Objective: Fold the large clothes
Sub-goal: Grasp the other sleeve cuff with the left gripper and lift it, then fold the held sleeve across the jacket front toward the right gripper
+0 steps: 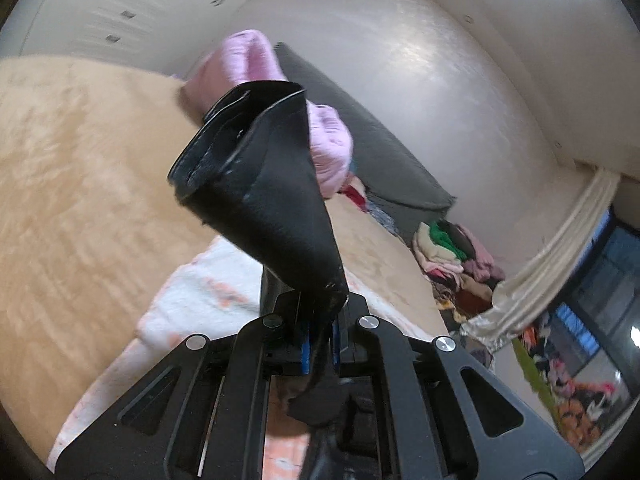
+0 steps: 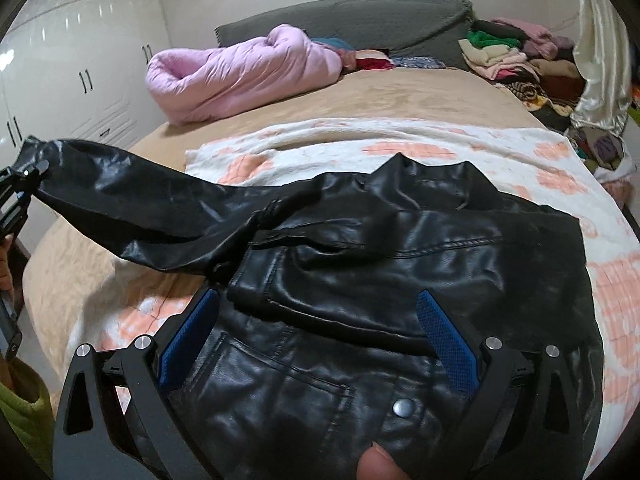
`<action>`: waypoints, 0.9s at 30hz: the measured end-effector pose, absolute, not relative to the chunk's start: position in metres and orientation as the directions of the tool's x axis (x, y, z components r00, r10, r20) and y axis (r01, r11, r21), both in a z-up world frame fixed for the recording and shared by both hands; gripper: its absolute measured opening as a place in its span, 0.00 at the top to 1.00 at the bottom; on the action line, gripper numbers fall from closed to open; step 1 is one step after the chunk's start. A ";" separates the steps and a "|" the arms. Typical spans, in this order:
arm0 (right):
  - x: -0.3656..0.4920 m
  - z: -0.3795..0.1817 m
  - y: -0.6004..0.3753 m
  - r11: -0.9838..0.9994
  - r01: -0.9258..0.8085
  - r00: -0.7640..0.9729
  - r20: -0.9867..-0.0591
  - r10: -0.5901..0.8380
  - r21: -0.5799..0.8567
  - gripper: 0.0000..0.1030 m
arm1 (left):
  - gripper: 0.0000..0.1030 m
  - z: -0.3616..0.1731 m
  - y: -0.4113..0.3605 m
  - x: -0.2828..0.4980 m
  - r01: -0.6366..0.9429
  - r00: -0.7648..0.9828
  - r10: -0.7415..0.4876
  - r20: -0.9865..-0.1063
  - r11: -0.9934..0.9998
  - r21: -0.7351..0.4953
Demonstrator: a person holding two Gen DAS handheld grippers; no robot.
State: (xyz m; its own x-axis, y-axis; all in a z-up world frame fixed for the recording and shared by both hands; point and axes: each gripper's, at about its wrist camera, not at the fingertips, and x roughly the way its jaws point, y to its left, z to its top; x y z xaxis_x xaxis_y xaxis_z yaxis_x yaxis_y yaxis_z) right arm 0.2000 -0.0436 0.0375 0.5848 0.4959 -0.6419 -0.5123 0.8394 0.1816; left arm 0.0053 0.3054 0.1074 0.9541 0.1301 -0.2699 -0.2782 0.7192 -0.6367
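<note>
A black leather jacket [image 2: 360, 280] lies spread on a white and peach blanket [image 2: 400, 148] on the bed. One sleeve [image 2: 140, 200] is lifted off the bed and stretched out to the left. My left gripper [image 2: 22, 184] is shut on the cuff of that sleeve. In the left wrist view the cuff [image 1: 256, 168] stands up in front of the camera, pinched in the left gripper [image 1: 320, 340]. My right gripper [image 2: 318, 298] hangs open just above the jacket's front, with blue pads [image 2: 448, 344] on either side of a chest pocket and nothing pinched.
A rolled pink quilt [image 2: 240, 72] lies by the grey headboard [image 2: 360, 16]. A heap of clothes [image 2: 516, 60] sits at the bed's far right, next to a cream curtain [image 2: 600, 60]. White wardrobes [image 2: 72, 64] stand on the left. A person's fingertip [image 2: 380, 464] shows at the bottom edge.
</note>
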 end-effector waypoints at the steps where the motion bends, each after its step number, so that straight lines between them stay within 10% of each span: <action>1: 0.199 0.039 -0.047 0.841 -0.508 0.588 -0.638 0.497 0.187 0.04 | 0.99 0.112 0.302 0.009 -0.271 0.955 0.125 -0.268 0.730 -0.628; 27: 0.211 0.033 -0.200 0.885 -0.275 0.676 -0.578 0.456 0.376 0.04 | 1.00 0.147 0.117 0.112 -0.016 0.931 -0.137 -0.339 0.911 -0.412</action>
